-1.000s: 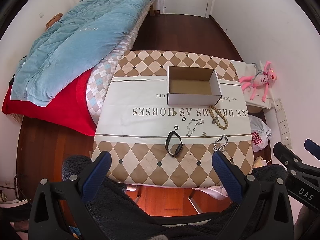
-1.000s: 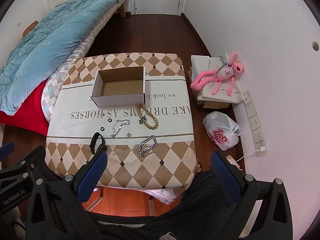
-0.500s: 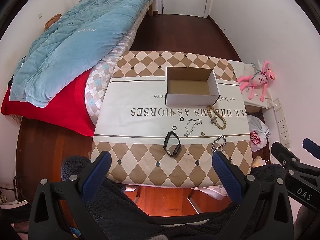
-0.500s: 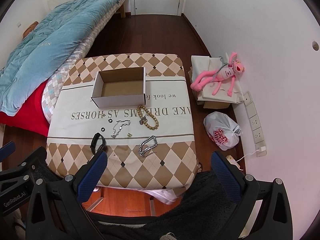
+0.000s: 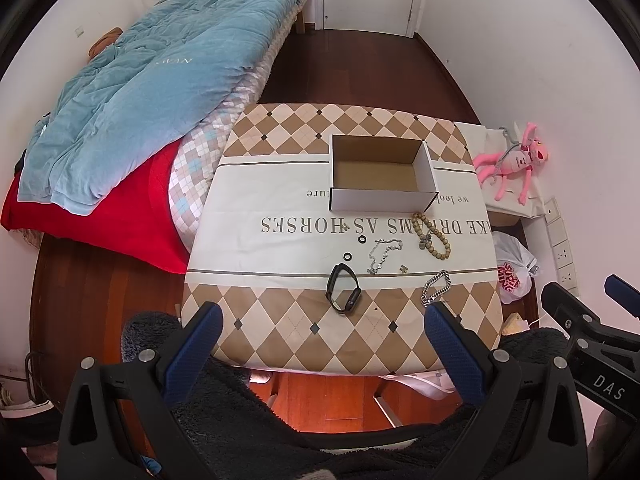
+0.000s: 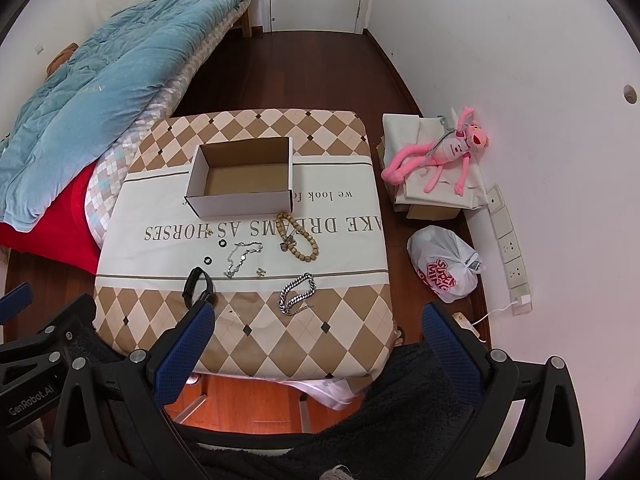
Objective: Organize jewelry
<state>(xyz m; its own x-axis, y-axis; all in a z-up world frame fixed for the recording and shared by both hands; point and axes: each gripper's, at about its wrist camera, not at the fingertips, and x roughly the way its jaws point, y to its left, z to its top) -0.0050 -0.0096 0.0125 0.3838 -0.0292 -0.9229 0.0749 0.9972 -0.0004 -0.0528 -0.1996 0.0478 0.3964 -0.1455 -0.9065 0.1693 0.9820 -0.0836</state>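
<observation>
An empty white cardboard box [image 5: 380, 174] [image 6: 242, 178] stands on the table's chequered cloth [image 5: 280, 332] [image 6: 352, 240]. In front of it lie a wooden bead bracelet [image 5: 434, 236] [image 6: 300, 236], a thin silver chain [image 5: 382, 254] [image 6: 240, 256], a thick silver chain bracelet [image 5: 436, 292] [image 6: 297, 294], a black wristband [image 5: 343, 293] [image 6: 197, 286], two small black rings [image 5: 362, 239] [image 6: 221, 243] and a tiny charm [image 5: 404, 268] [image 6: 261, 271]. My left gripper [image 5: 320, 332] and right gripper [image 6: 318, 330] are open and empty, held above the table's near edge.
A bed with a blue duvet [image 5: 152, 92] and red sheet [image 5: 112, 216] stands to the left. A pink plush toy [image 6: 444, 152] on folded bags and a white plastic bag [image 6: 444, 268] lie on the floor at the right wall. Dark fleece sleeves [image 5: 240, 420] show below.
Both grippers stay open; the left view has drifted slightly, so the table sits a touch lower-left. Nothing on the table has moved.
</observation>
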